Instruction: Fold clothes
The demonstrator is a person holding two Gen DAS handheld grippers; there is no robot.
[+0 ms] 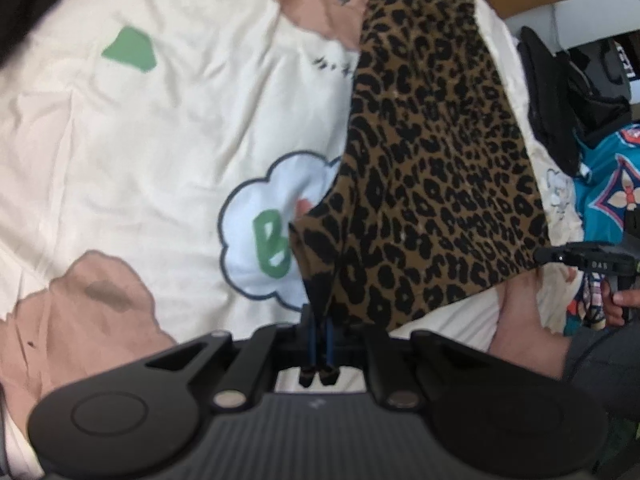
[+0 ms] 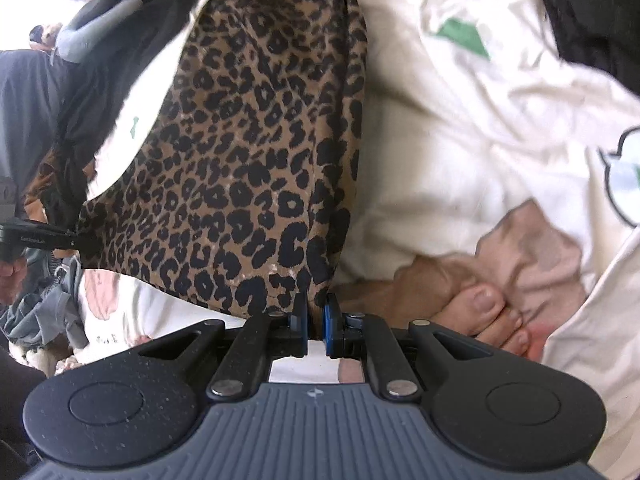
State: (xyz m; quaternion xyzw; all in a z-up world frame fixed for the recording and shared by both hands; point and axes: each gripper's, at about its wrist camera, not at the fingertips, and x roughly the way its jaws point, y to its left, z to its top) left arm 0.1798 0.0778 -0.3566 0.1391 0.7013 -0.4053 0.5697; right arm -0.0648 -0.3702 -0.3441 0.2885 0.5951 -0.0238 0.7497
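Observation:
A leopard-print garment (image 1: 432,152) hangs stretched above the cream bed cover (image 1: 168,128). My left gripper (image 1: 319,316) is shut on one bottom corner of it, the cloth bunched between the blue pads. In the right wrist view the same leopard-print garment (image 2: 248,152) fills the middle, and my right gripper (image 2: 316,312) is shut on its other bottom corner. The right gripper (image 1: 560,258) also shows at the far right of the left wrist view, and the left gripper (image 2: 78,242) at the left edge of the right wrist view, each clamped on the cloth's edge.
The cream cover carries a cloud print (image 1: 264,224), a green patch (image 1: 130,50) and brown shapes. A black garment (image 1: 560,92) and a teal patterned garment (image 1: 608,192) lie at the bed's right. A person's bare foot (image 2: 476,308) rests on the cover close to my right gripper.

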